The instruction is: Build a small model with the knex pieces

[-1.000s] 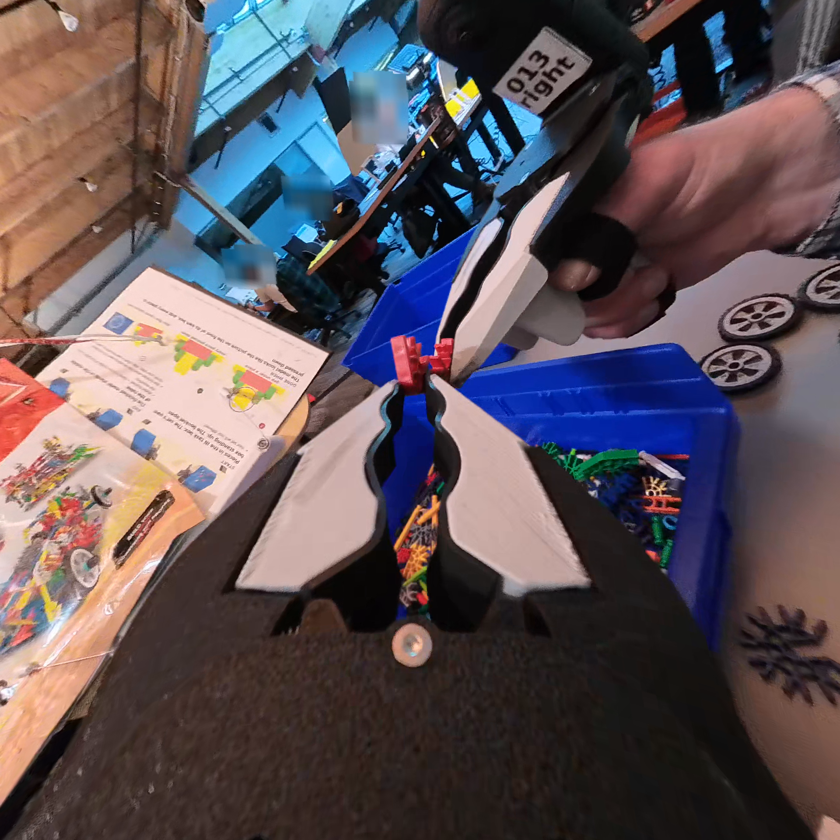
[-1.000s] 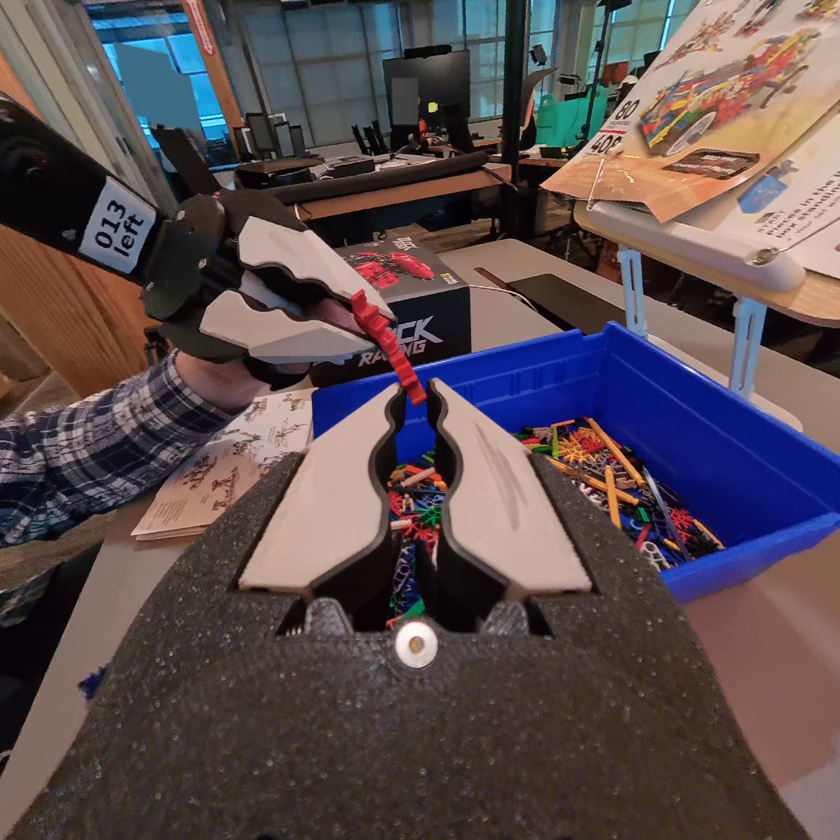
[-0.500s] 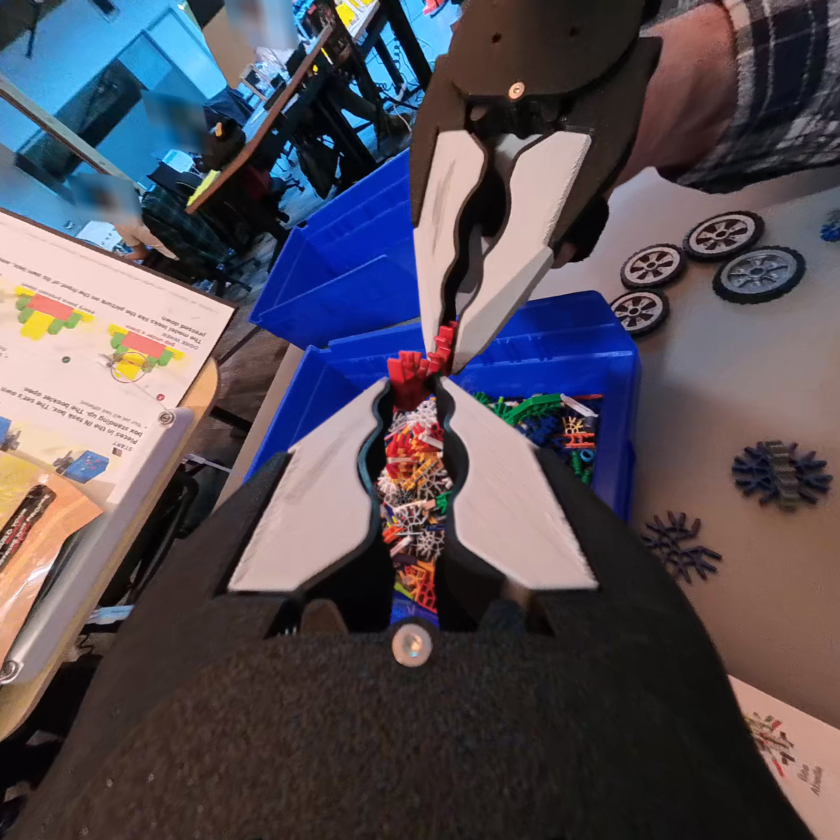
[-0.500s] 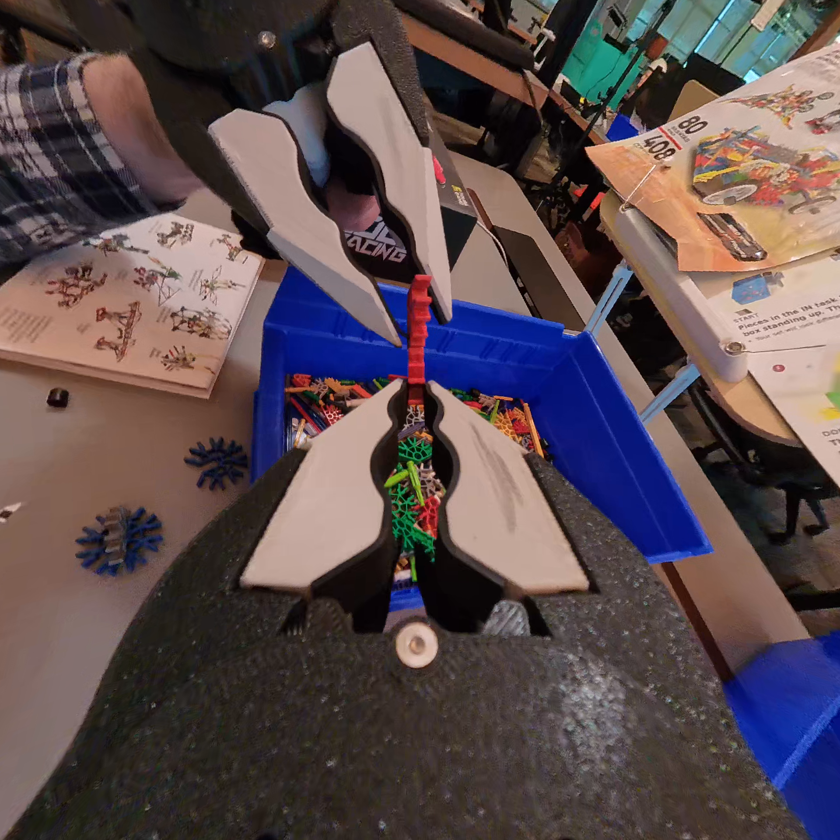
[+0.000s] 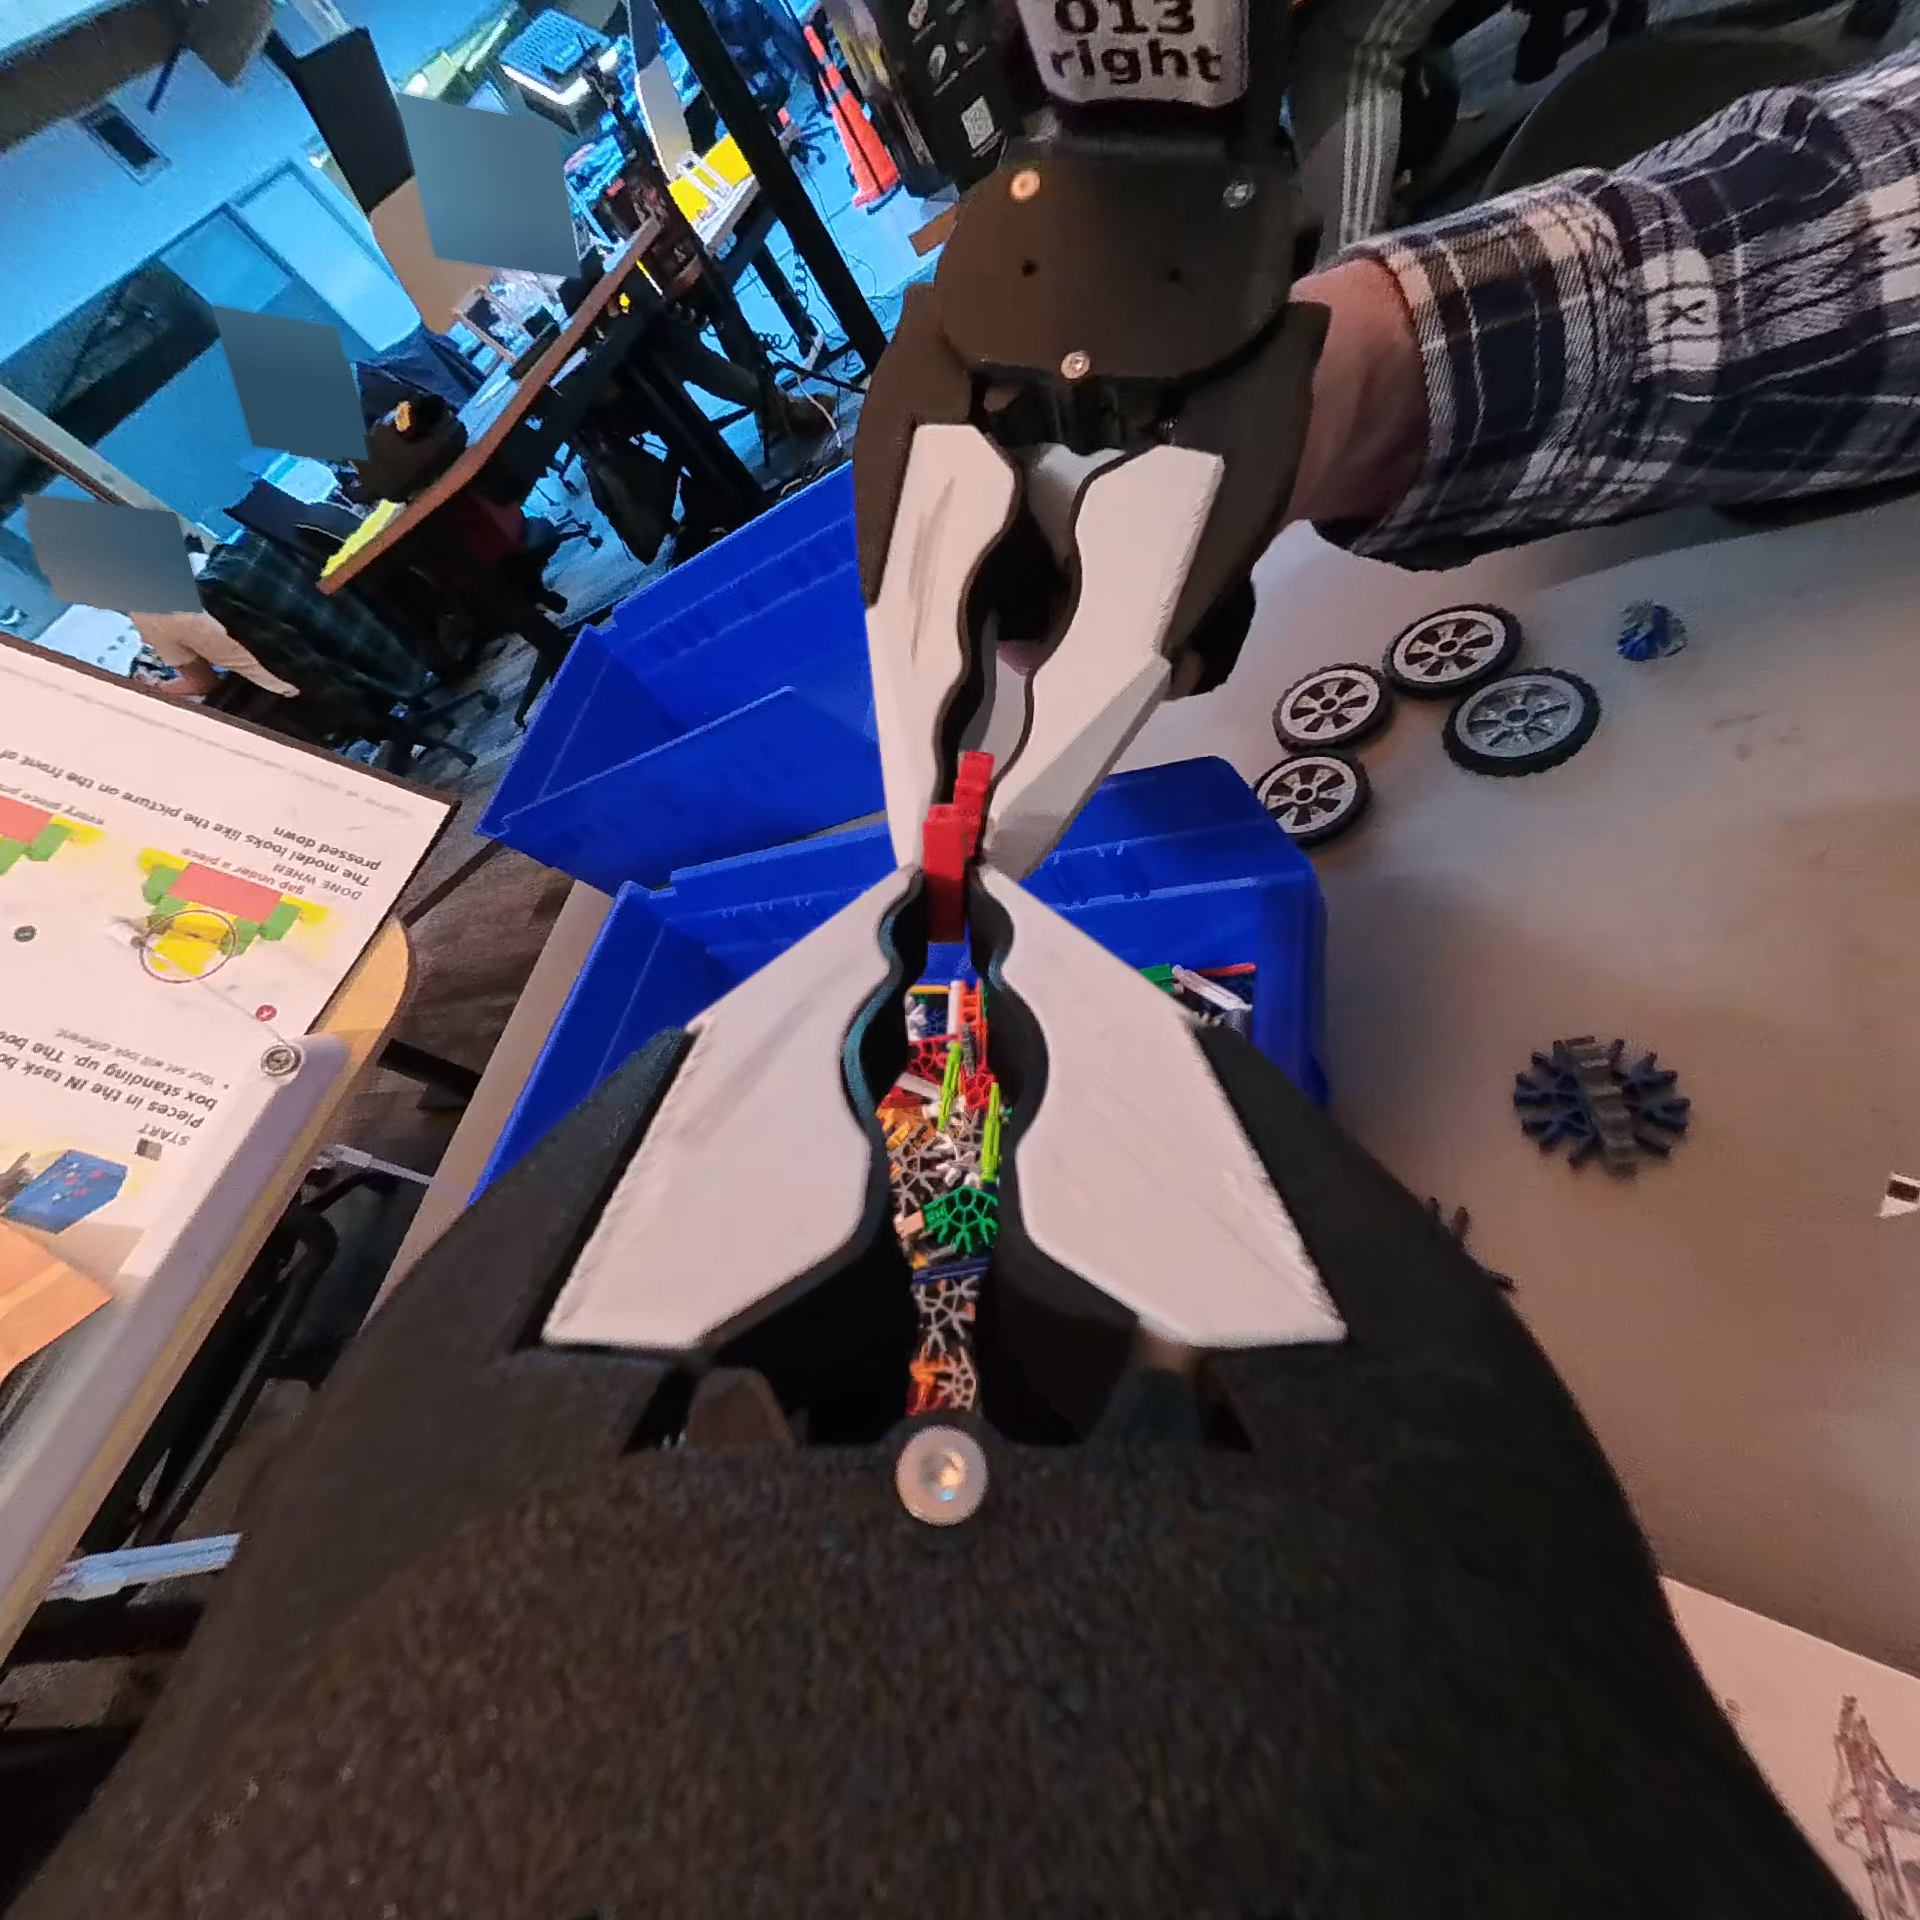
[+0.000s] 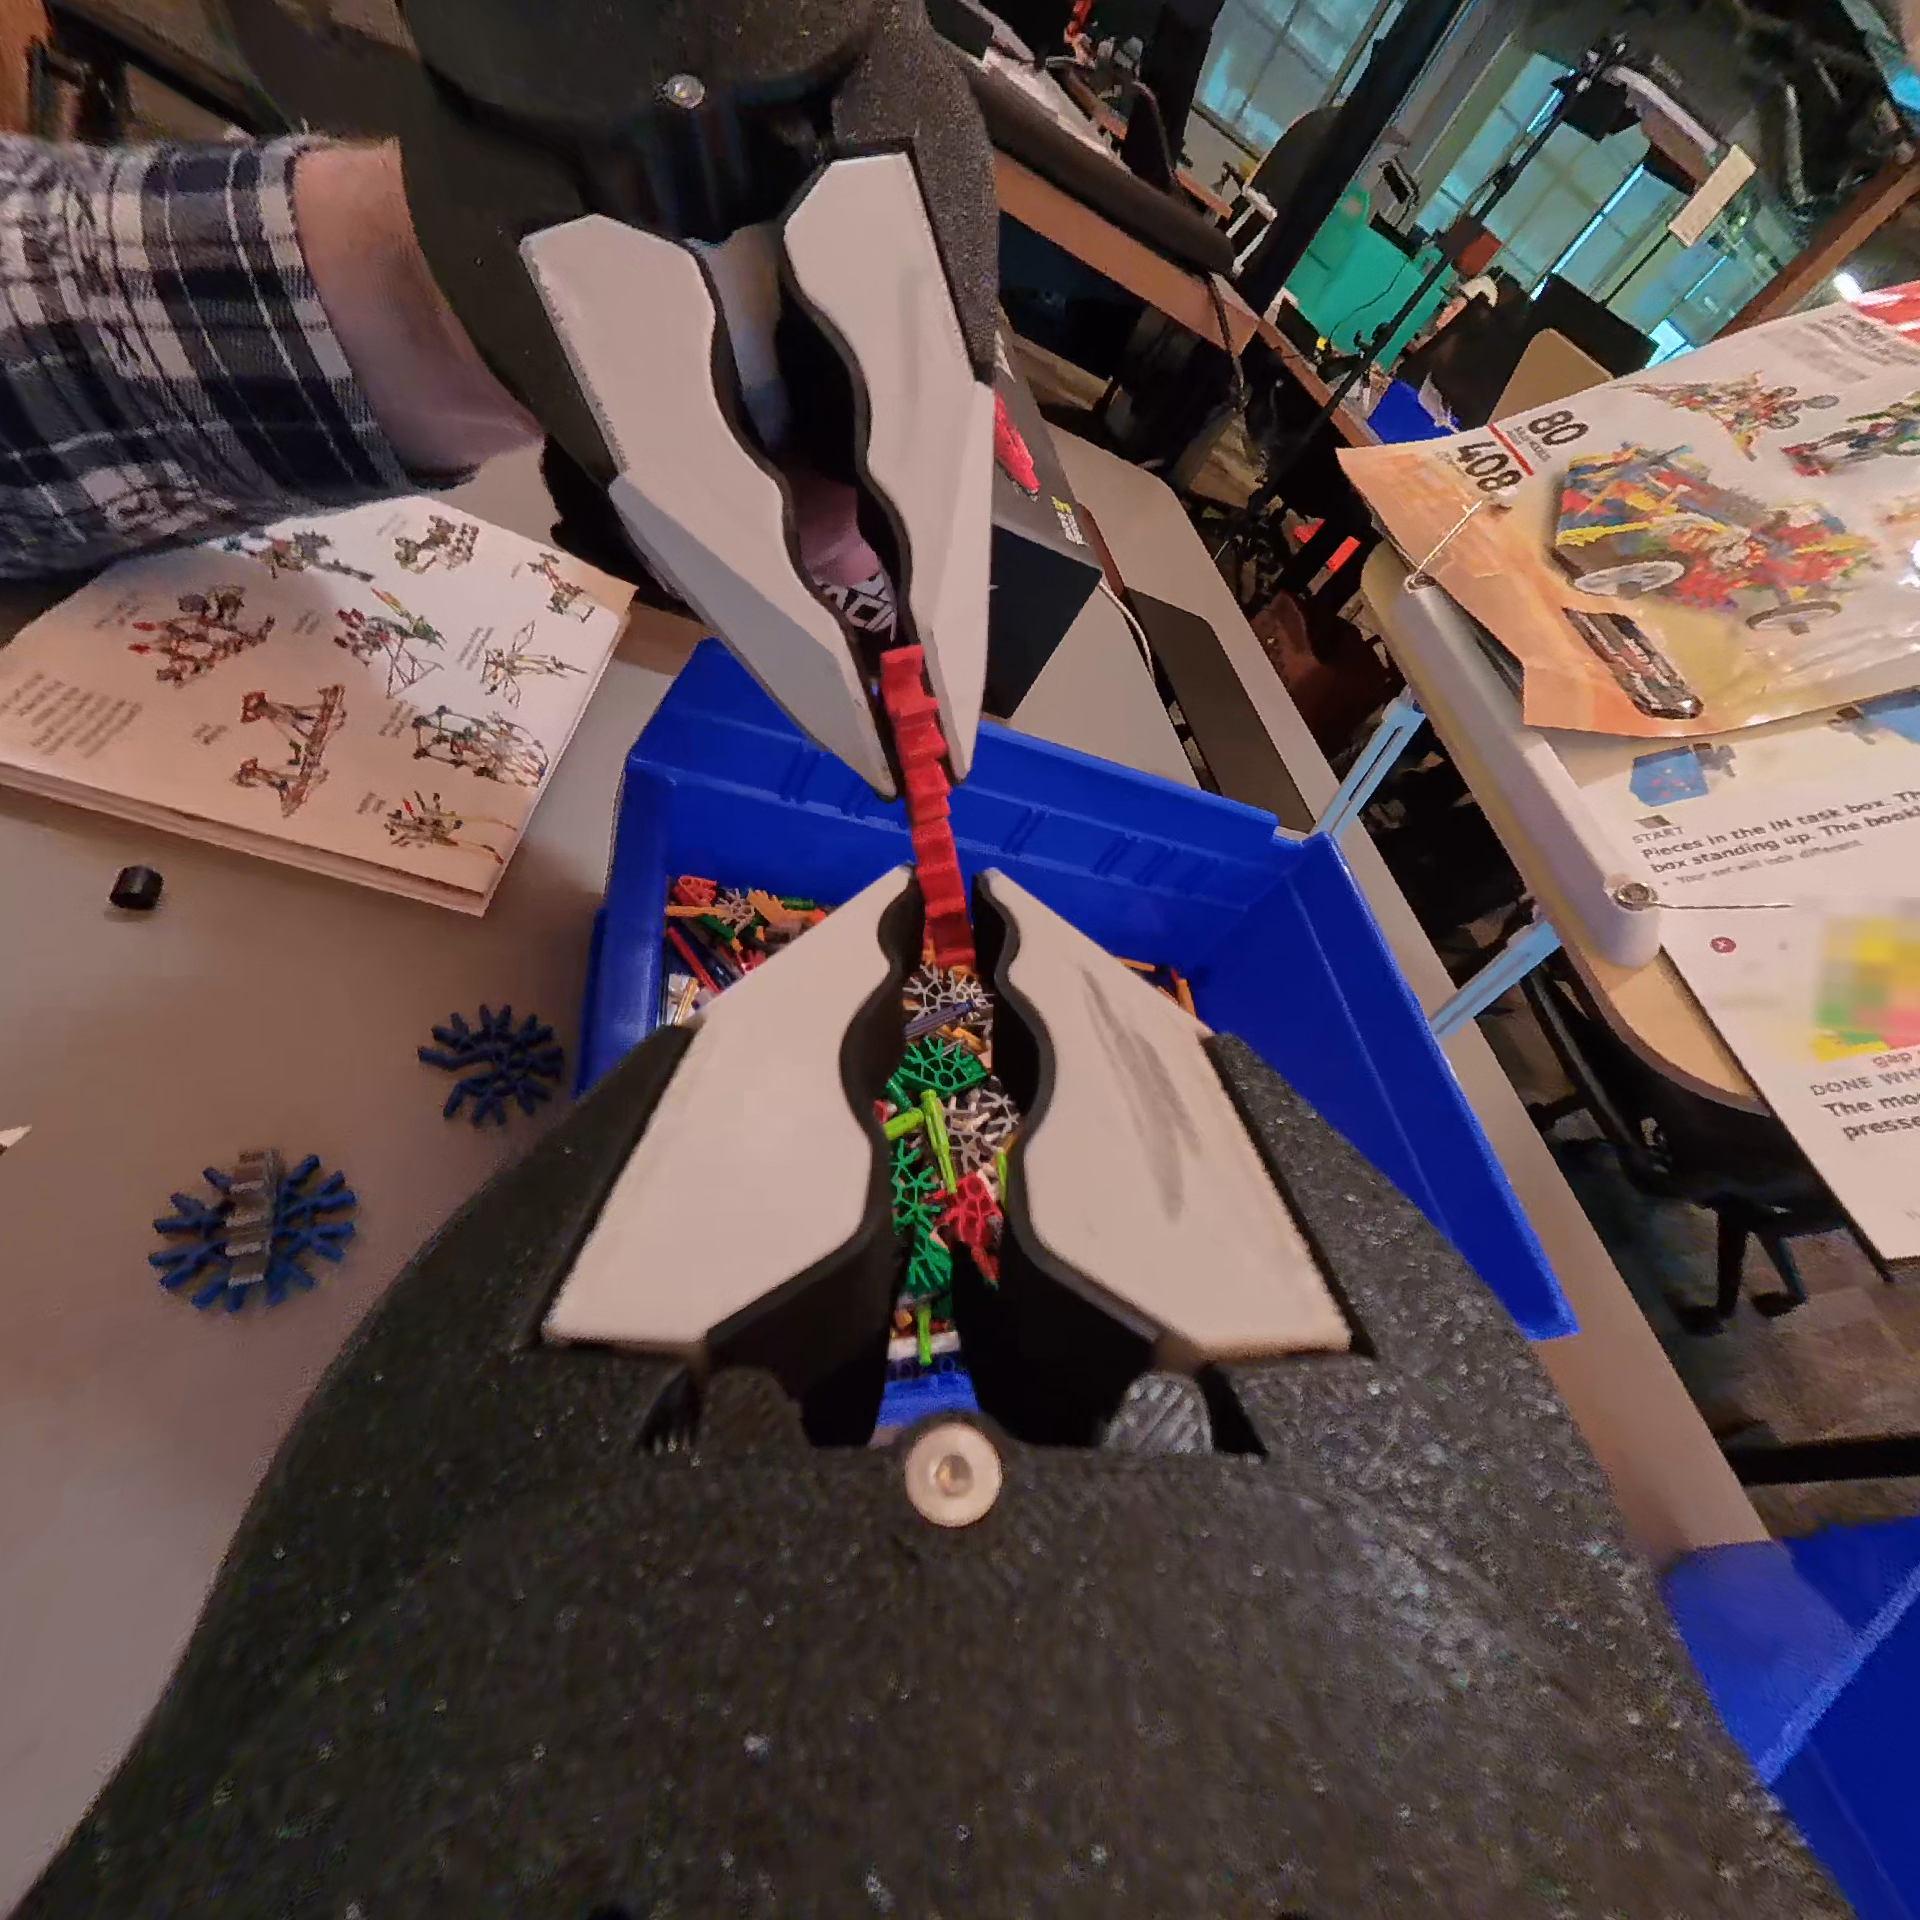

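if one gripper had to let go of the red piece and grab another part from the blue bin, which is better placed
Hard to call; slightly the right gripper. Both it and the left gripper are shut on the red piece above the blue bin, but the right wrist view shows more open parts near its tips.

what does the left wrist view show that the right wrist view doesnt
Only the left wrist view shows four toy wheels on the table and a second blue bin behind. Only the right wrist view shows an open instruction booklet and a black box. Both show the left claw and right claw pinching one red notched piece above the blue parts bin, plus blue snowflake connectors.
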`<act>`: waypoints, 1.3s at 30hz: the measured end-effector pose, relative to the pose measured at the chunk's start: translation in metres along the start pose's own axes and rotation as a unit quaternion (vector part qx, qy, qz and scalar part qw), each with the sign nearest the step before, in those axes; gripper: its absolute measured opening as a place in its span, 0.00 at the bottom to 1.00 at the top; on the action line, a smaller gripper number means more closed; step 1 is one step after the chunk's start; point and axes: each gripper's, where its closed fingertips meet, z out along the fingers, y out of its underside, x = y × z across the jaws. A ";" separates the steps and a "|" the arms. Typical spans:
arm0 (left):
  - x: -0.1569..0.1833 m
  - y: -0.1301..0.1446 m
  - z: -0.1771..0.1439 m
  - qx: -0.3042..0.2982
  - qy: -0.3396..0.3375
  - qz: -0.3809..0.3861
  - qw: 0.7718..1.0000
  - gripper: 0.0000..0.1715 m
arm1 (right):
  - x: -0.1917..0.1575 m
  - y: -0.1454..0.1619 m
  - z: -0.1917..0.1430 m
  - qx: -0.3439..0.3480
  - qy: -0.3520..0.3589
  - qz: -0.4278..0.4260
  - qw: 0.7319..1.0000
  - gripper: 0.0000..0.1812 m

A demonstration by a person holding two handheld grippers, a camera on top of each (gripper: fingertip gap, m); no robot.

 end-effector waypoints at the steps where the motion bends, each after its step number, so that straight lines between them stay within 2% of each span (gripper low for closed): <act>1: -0.001 0.000 0.000 -0.001 -0.002 0.000 1.000 0.03 | -0.001 0.000 0.000 -0.003 0.000 -0.007 1.000 0.03; 12: -0.009 0.019 0.010 -0.062 -0.046 0.037 0.996 0.06 | 0.003 0.016 0.010 -0.053 0.023 -0.012 0.998 0.01; 23: -0.032 0.032 0.029 -0.122 -0.147 0.050 0.980 0.05 | 0.029 0.035 0.015 -0.057 0.068 0.102 0.991 0.02; 34: -0.043 0.033 0.045 -0.164 -0.238 0.073 0.955 0.01 | 0.053 0.048 0.012 -0.069 0.139 0.154 0.976 0.01; 36: -0.044 0.031 0.044 -0.147 -0.234 0.059 0.959 0.01 | 0.054 0.046 0.011 -0.064 0.138 0.169 0.974 0.01; 39: -0.047 0.032 0.045 -0.165 -0.259 0.082 0.948 0.01 | 0.055 0.046 0.013 -0.042 0.129 0.219 0.966 0.02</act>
